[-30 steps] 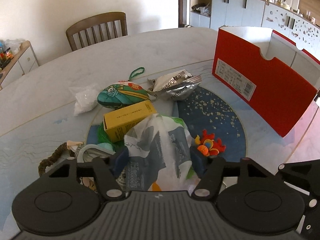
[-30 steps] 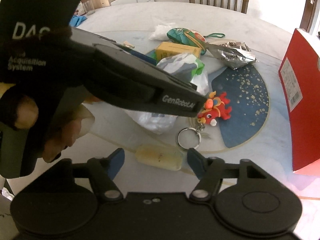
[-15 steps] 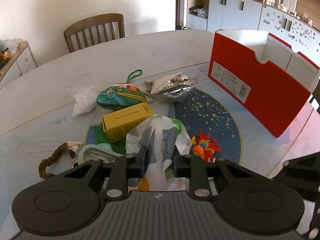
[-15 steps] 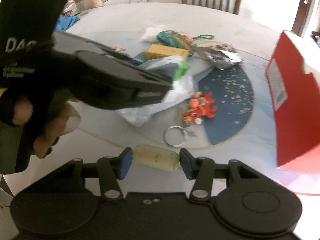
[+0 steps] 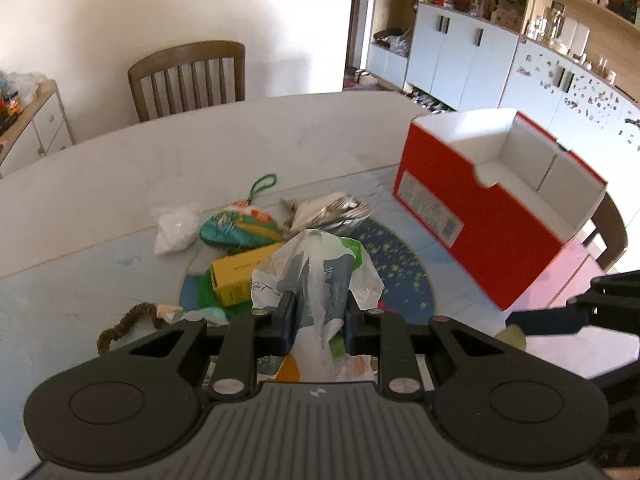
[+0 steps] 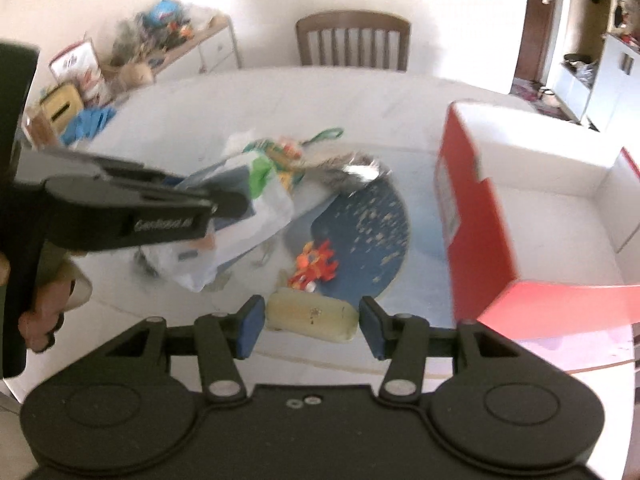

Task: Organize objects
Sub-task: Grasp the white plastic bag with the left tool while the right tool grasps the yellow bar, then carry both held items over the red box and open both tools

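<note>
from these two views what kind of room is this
Most likely a home dining room. A large pale dining table has a wooden chair pushed up to it, and white cabinets under cluttered open shelves line the far wall.

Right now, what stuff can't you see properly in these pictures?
- Inside the crinkly white plastic bag: the plastic hides it, both views.
- Label on the red cardboard box: blurred, unreadable.
- Pale yellow oblong thing between the open right gripper fingers: too blurry to identify.
- Table under the left gripper: its body covers it.
</note>
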Available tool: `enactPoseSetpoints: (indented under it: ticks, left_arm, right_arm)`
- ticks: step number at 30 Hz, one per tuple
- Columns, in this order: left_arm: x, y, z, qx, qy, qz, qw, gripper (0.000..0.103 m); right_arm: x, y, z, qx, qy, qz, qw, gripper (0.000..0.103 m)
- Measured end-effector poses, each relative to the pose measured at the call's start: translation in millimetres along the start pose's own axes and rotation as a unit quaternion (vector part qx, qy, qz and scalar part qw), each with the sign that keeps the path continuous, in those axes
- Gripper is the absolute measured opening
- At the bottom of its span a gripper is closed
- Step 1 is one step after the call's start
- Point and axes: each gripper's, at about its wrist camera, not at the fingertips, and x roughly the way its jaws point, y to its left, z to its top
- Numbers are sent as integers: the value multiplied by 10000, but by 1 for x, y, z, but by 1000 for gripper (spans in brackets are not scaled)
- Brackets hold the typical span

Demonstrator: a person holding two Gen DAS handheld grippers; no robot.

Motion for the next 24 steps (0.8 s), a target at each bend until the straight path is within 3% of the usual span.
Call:
enactPoseSetpoints:
  ticks: [14, 24]
  left_arm:
    - [-28, -50, 36, 54, -181, -4, 9998, 22]
    - [-11, -111, 70, 75, -192, -78, 9998, 22]
  right_arm:
    - [-45, -67, 28, 242, -644, -72, 9976, 50]
    - [-58, -131, 33, 238, -817, -202, 9962, 50]
